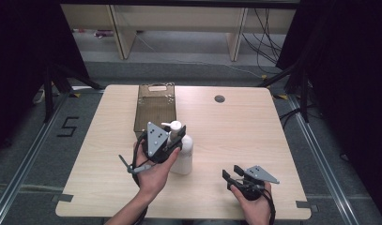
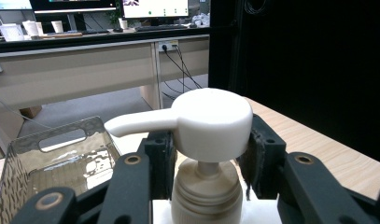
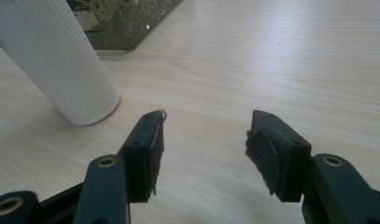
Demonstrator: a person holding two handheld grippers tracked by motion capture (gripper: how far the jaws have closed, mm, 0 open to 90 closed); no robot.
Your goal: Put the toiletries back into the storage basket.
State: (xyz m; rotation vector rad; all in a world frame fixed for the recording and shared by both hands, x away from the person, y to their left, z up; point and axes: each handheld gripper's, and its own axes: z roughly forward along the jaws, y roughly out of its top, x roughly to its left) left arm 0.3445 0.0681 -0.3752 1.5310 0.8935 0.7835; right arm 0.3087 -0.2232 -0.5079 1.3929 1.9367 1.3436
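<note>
Forearms come in from the near edge of the table (image 1: 235,136); the right gripper (image 1: 234,176) sits low by that edge at the right, its jaws spread wide with nothing between them; in the right gripper view those jaws stand apart over bare wood, the right gripper (image 3: 204,140) gaping toward the ribbed white base of the pump bottle (image 3: 52,60), which stands upright on the table well apart from it.

Farther in, left of centre, the left gripper (image 1: 175,136) is at the top of the pump bottle (image 1: 183,157); in the left gripper view its jaws sit on either side of the white pump head, the left gripper (image 2: 205,149) closed in against the head and neck of the pump bottle (image 2: 211,121); the spout points left in that view.

Just beyond the bottle lies a clear, brownish plastic bin (image 1: 155,108), open at the top, close to the bottle's far side; the same plastic bin (image 2: 57,161) shows left of the pump head; a small round grommet (image 1: 219,99) sits in the tabletop near the far edge.
</note>
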